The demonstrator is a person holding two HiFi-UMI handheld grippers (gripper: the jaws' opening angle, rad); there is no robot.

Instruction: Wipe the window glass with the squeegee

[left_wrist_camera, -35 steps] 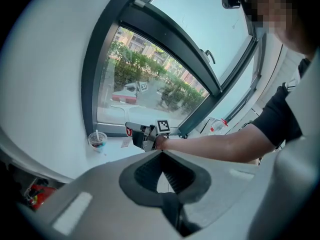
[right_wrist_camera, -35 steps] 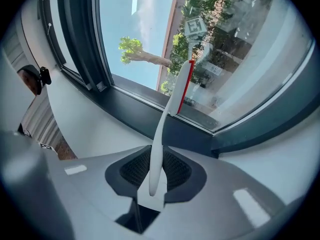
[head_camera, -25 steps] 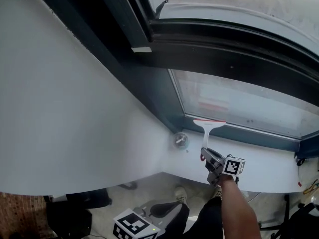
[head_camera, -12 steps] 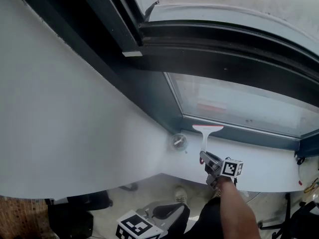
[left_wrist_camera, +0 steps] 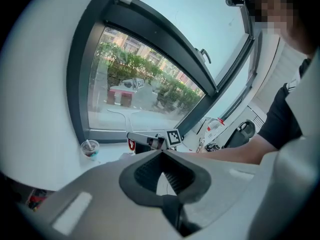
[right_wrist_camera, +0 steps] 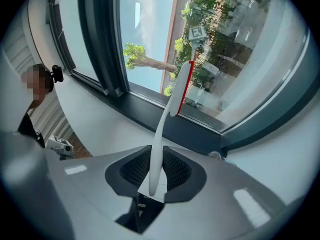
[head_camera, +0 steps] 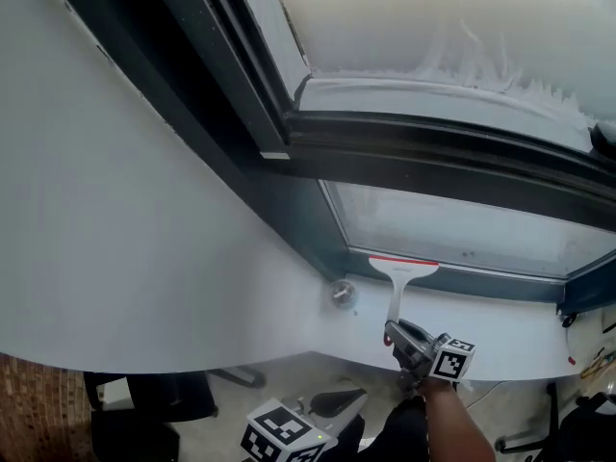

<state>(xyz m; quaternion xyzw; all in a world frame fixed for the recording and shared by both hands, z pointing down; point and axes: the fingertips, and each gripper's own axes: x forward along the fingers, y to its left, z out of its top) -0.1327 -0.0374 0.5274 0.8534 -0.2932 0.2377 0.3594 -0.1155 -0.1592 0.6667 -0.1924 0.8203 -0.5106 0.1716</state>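
Observation:
The white squeegee [head_camera: 400, 274] with a red blade stands upright, its blade against the bottom edge of the lower window glass [head_camera: 472, 227]. My right gripper [head_camera: 402, 333] is shut on its handle, just above the white sill [head_camera: 500, 330]. In the right gripper view the handle [right_wrist_camera: 159, 144] runs up from between the pads to the red blade [right_wrist_camera: 184, 84], which lies on the glass [right_wrist_camera: 230, 44]. My left gripper [head_camera: 306, 429] hangs low, below the sill, away from the window. Its jaws [left_wrist_camera: 162, 153] meet at the tips with nothing between them.
A small lidded cup [head_camera: 344, 295] with a straw stands on the sill at the window's left corner, also seen as the cup [left_wrist_camera: 90, 148]. A dark frame bar [head_camera: 433, 147] separates the lower pane from an upper one. Bottles and cables [left_wrist_camera: 212, 131] lie on the sill's right end.
The head view has tilted upward, showing more of the upper pane. The squeegee blade stays at the bottom edge of the lower glass, with the right gripper still holding the handle.

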